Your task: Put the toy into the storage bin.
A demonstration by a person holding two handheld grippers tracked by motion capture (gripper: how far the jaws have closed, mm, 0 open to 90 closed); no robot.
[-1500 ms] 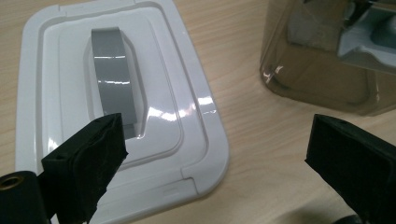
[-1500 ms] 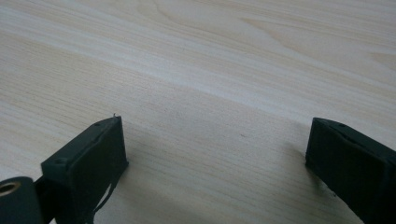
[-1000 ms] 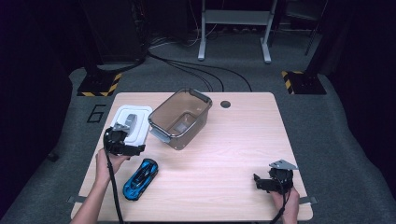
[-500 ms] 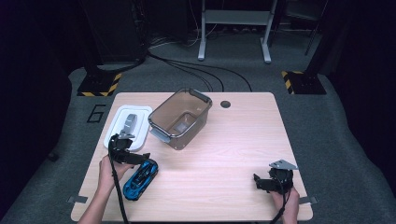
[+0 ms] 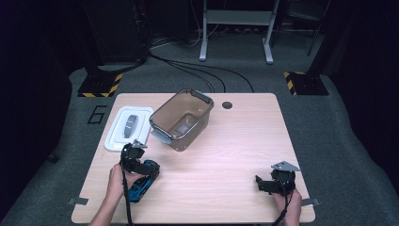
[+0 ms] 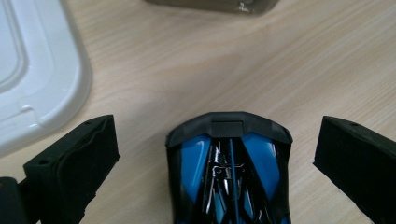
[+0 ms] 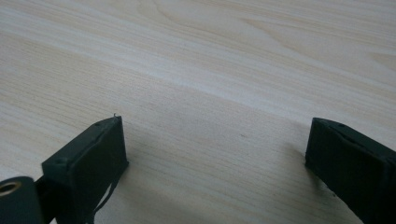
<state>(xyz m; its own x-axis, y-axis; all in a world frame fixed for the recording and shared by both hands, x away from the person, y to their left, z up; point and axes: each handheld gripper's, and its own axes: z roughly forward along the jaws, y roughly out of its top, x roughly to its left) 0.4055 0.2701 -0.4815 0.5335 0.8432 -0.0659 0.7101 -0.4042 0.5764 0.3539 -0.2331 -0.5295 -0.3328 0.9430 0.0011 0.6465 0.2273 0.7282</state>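
Left tongs (image 5: 141,165) dropped from by the lid (image 5: 127,127) down over the car (image 6: 229,172) at the bench's (image 5: 226,141) near-left; I read that as lining up a grab, bin (image 5: 182,118) likely next. Jaws wide, straddling the car, not touching. Right tongs (image 5: 270,183) parked near-right, unmoved, wide, low over bare wood.

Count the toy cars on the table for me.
1. The blue car lies near the table's front left, between the open jaws of the left gripper. The bin looks empty.
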